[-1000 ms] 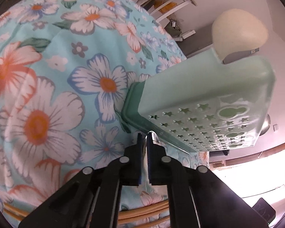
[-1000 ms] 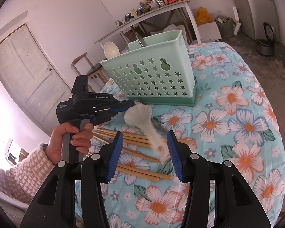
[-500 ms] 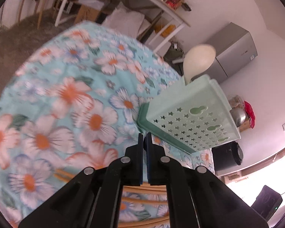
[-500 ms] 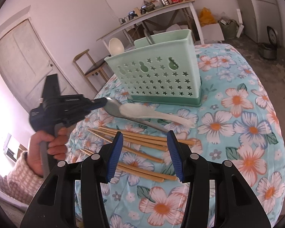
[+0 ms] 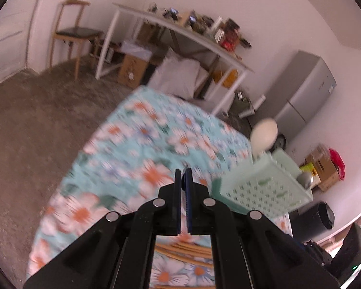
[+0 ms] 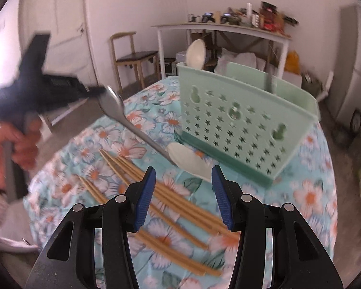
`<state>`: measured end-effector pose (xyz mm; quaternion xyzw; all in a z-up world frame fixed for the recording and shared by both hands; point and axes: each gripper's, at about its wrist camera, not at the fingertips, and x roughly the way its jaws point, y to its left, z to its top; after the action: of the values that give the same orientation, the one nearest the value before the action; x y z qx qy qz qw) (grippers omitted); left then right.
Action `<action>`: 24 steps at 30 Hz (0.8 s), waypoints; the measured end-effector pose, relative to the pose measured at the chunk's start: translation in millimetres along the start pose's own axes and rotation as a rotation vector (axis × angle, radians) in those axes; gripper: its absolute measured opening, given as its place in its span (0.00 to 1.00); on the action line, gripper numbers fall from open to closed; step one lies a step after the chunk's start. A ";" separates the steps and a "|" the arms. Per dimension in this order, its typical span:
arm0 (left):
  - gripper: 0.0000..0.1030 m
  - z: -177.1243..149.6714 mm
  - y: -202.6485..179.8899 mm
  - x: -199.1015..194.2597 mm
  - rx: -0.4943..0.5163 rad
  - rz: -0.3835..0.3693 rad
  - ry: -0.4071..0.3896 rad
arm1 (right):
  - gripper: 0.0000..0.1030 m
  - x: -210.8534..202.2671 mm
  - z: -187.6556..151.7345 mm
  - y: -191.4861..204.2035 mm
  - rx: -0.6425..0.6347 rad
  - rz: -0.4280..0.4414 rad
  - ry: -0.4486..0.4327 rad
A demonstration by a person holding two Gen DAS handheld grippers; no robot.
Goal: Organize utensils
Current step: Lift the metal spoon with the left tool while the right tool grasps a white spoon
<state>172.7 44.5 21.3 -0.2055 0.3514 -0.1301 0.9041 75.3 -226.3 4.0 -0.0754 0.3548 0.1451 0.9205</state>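
Left wrist view, item one: my left tongs (image 5: 183, 172), pads pressed together on the thin edge of a metal spoon (image 5: 185, 168), which shows only as a sliver between them. At 2 o'clock from the tips sits the mint utensil caddy (image 5: 264, 190) on the floral cloth (image 5: 142, 149) covering the desk, a cream ladle (image 5: 264, 136) standing out of its far end and a metal utensil (image 5: 306, 179) poking out at its right end. Bamboo chopsticks (image 5: 180, 249) lie just below the tips, at 6 o'clock.

Right wrist view, item two: my right tongs (image 6: 184, 187), blue pads standing apart with nothing between them. Chopsticks (image 6: 161, 202) lie scattered on the cloth beneath and to 7 o'clock. A white spoon (image 6: 187, 159) rests on the cloth at 12 o'clock, just in front of the caddy (image 6: 240, 122). At 10 o'clock I see the left tongs (image 6: 93, 91), blurred, held in a hand (image 6: 16, 144), clamped on the bowl end of the metal spoon (image 6: 130, 122), whose handle slants down to the white spoon. The caddy stands at 1 o'clock, ladle (image 6: 196, 54) upright in its left compartment; a grey handle (image 6: 269, 82) stands nearer the middle.
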 end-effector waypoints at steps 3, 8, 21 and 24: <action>0.02 10.0 12.6 -12.4 -0.014 0.025 -0.048 | 0.45 17.9 1.0 13.0 -0.084 -0.035 0.026; 0.02 16.8 30.8 -22.6 -0.046 0.039 -0.069 | 0.45 43.3 1.2 25.5 -0.180 -0.077 0.065; 0.02 14.0 46.5 -22.1 -0.084 0.042 -0.068 | 0.43 89.7 18.6 38.9 -0.254 -0.109 0.165; 0.02 14.4 48.1 -21.3 -0.086 0.042 -0.067 | 0.40 103.7 21.5 38.1 -0.243 -0.113 0.203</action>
<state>171.6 99.0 21.0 -0.2408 0.3305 -0.0889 0.9082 149.9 -162.9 -51.6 -0.2205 0.4211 0.1266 0.8707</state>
